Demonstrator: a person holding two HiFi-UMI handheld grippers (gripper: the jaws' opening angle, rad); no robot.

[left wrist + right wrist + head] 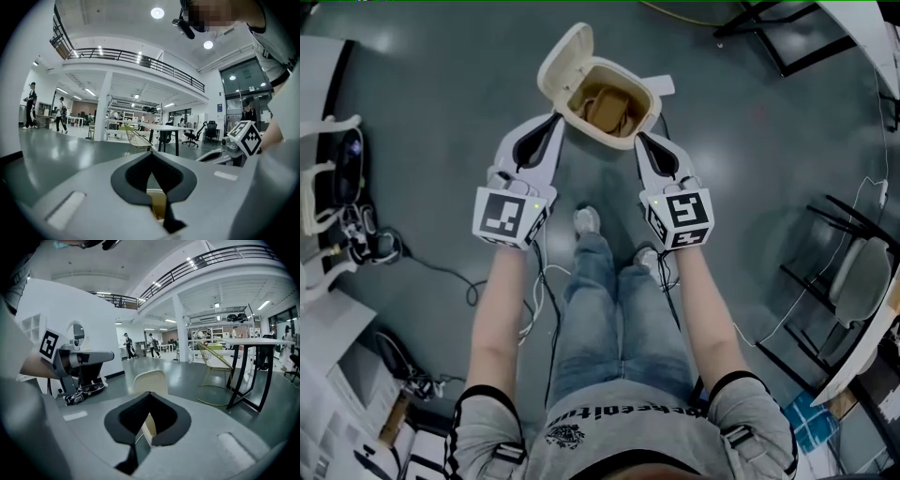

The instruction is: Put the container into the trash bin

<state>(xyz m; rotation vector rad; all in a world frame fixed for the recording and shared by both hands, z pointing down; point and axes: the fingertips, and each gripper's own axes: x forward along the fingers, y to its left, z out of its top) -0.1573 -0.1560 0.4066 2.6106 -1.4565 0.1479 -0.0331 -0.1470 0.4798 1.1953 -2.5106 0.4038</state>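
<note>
A cream trash bin (623,127) with its lid (565,56) flipped open is in front of me in the head view. A brown container (605,108) lies inside it. My left gripper (557,120) is shut on the bin's left rim, my right gripper (640,139) on its right rim. In the left gripper view the jaws (158,208) pinch a cream edge (157,201). The right gripper (140,439) likewise pinches a cream rim (149,425), with the lid (150,379) standing beyond. I cannot tell whether the bin rests on the floor or hangs lifted.
My legs and shoes (587,221) are right behind the bin. Cables (441,272) and equipment (333,187) lie at the left, black chair frames (853,281) at the right. A black-legged table (248,376) and a yellow wire chair (213,364) stand ahead.
</note>
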